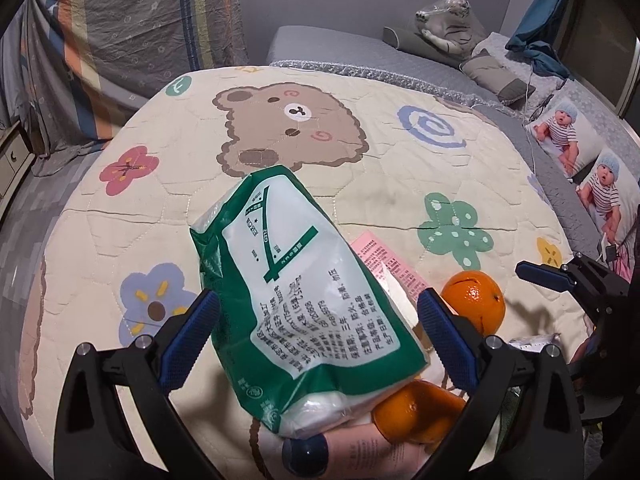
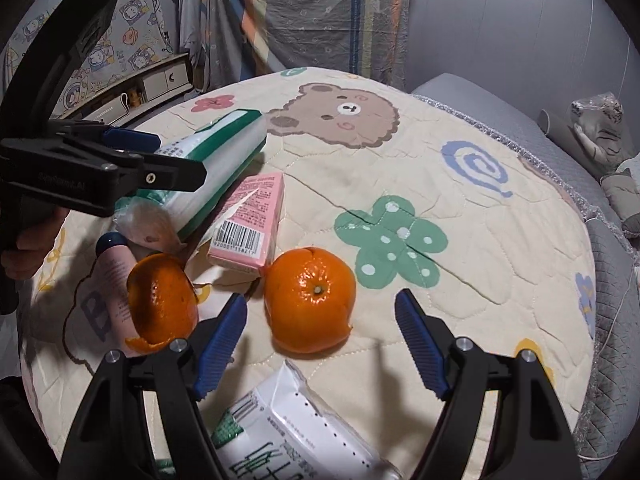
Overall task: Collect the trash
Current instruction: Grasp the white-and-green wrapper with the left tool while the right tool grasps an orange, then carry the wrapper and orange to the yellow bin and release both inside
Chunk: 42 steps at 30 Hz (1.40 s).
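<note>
Left tongs (image 1: 316, 336) stand apart, straddling the green packet (image 1: 288, 292) for pickup; right tongs (image 2: 320, 348) stand apart, orange (image 2: 310, 298) at 12 o'clock.

You see a cream quilted mat (image 2: 460, 320) printed with a brown bear, a blue spiral, and pink, green and lilac flowers. At the centre of your left view lies a green and white tissue pack (image 1: 292, 300) with green print. The box (image 2: 250, 224) is pink with a black-and-white barcode, both orange peels (image 2: 310, 300) are bright orange, and the tube (image 2: 114, 280) is pale pink with a navy cap. Grey, blue and orange stripes cover the hanging cloth (image 1: 132, 20) at upper left
</note>
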Tool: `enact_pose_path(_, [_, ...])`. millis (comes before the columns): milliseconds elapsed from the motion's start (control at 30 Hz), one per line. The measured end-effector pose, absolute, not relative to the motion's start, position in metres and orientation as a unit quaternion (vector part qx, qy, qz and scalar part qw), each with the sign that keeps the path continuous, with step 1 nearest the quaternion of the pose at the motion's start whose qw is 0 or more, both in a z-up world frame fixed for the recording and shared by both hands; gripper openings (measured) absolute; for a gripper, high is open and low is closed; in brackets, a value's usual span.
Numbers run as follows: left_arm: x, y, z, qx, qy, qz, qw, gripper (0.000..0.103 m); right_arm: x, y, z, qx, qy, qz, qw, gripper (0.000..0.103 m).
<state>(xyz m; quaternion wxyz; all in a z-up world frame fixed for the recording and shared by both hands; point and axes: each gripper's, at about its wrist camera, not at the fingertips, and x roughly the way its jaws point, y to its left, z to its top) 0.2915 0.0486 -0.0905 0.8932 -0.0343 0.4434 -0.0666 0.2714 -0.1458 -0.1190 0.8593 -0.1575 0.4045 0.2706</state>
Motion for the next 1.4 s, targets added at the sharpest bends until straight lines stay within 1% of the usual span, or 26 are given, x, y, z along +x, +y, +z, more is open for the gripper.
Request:
enact_pose_path(167, [0.303,0.050,-0.099,-0.033,0.453,-0.063,0.889,0.094,0.285,-0.141,-0.128,-0.153,0.418,0.269,0.854,0.072])
enact_pose_path(233, [0.308,0.051,-0.103,-0.032,0.456,-0.058,0.887,0.094,0.289,-0.138,-0.130,-0.154,0.425,0.272,0.850,0.069])
enact_pose_path(300, [0.313,0.052,-0.107,-0.029,0.460,-0.055,0.886,0.091,0.292,-0.135,-0.133,-0.155,0.431,0.277,0.845,0.066])
enact_pose_path(333, [0.315,0.052,-0.108,-0.026,0.460,-0.055,0.886,0.086,0.295,-0.134,-0.134,-0.156,0.435,0.280,0.842,0.064])
enact_pose_path(367, [0.317,0.053,-0.109,-0.027,0.463,-0.061,0.884,0.083,0.296,-0.132,-0.135,-0.157,0.437,0.282,0.840,0.062])
enact_pose_path(433, [0.322,0.054,-0.113,-0.037,0.472,-0.068,0.878,0.075,0.300,-0.130,-0.136,-0.153,0.444,0.290,0.834,0.054])
enact_pose_path(467, [0.324,0.056,-0.114,-0.037,0.472,-0.066,0.878,0.072,0.301,-0.129,-0.137,-0.154,0.445,0.288,0.834,0.053])
enact_pose_path(533, [0.326,0.056,-0.114,-0.026,0.467,-0.067,0.881,0.060,0.304,-0.127,-0.138,-0.161,0.447,0.285,0.832,0.048])
enact_pose_path(567, [0.327,0.057,-0.113,-0.020,0.461,-0.065,0.885,0.057,0.307,-0.126,-0.138,-0.160,0.448,0.283,0.833,0.046])
enact_pose_path(633, [0.327,0.060,-0.110,-0.009,0.452,-0.063,0.890,0.046,0.310,-0.125,-0.137,-0.159,0.446,0.279,0.835,0.043])
enact_pose_path(667, [0.328,0.062,-0.109,-0.008,0.449,-0.062,0.892,0.044,0.312,-0.124,-0.135,-0.160,0.442,0.276,0.838,0.042])
enact_pose_path(733, [0.329,0.066,-0.105,-0.011,0.442,-0.059,0.895,0.036,0.316,-0.124,-0.131,-0.158,0.440,0.272,0.841,0.040])
enact_pose_path(833, [0.328,0.073,-0.098,-0.024,0.429,-0.058,0.901,0.032,0.319,-0.124,-0.124,-0.154,0.432,0.265,0.848,0.038])
enact_pose_path(967, [0.324,0.083,-0.085,-0.034,0.406,-0.055,0.912,0.030,0.318,-0.126,-0.112,-0.148,0.415,0.260,0.859,0.038])
enact_pose_path(1233, [0.301,0.094,-0.041,-0.025,0.332,-0.038,0.942,0.030,0.309,-0.131,-0.079,-0.122,0.375,0.252,0.884,0.037])
enact_pose_path(1400, [0.281,0.090,-0.019,-0.025,0.306,-0.039,0.951,0.030,0.296,-0.137,-0.061,-0.111,0.354,0.246,0.895,0.037])
